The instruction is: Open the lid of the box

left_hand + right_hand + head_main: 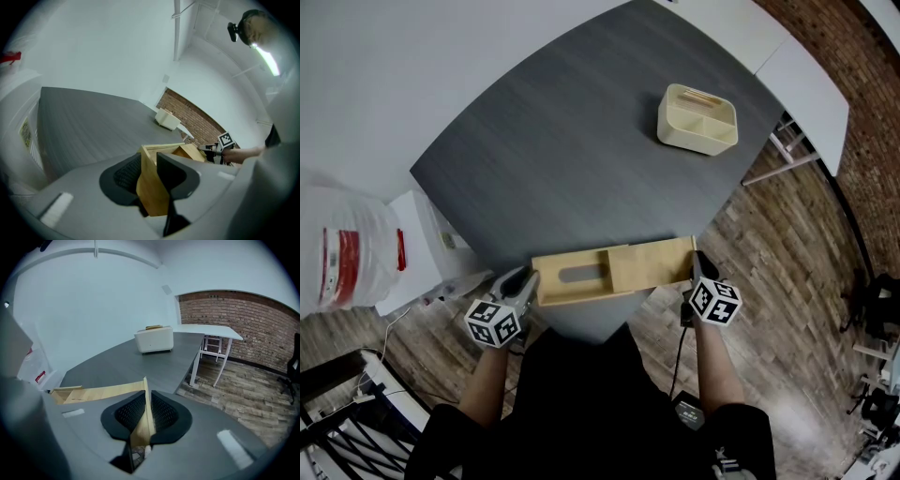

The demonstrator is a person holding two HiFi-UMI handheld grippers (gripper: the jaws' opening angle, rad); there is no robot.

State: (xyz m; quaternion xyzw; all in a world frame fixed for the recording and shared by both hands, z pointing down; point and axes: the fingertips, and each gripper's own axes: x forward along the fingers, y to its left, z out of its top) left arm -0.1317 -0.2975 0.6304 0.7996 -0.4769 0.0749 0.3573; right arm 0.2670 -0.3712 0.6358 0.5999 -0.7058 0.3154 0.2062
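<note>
Head view, left to right. A white plastic bag with red print [345,251] lies at the far left, beside the dark grey bench [562,141].

At the near corner of the bench sits the long pale wooden box [649,263], lying crosswise in front of the person. Its top face carries an oval slot [577,275] toward the left end.

The left tool [528,281], with its square-marker cube [493,322], meets the left end of the box. In the left gripper view the left tool [147,161] stands wide and is clenched across that end of the box [152,197], one pad on each side of the wood. The box rim shows just beyond the pads.

The right tool [697,272], below which sits its own marker cube [714,302], meets the right end of the box. In the right gripper view the right tool [146,401] is nearly closed and clenched on a thin wooden panel [145,384] that stands on edge between the pads. The flat wooden top runs off to the left of the panel. Whether this panel belongs to the lid or to the end wall cannot be told.

Well apart from the box, toward the far right corner of the bench, stands a cream plastic divided caddy [697,119]. White tables [806,75] stand beyond the bench over a wood-plank floor [787,281], and a red brick wall [234,319] closes the right side.
</note>
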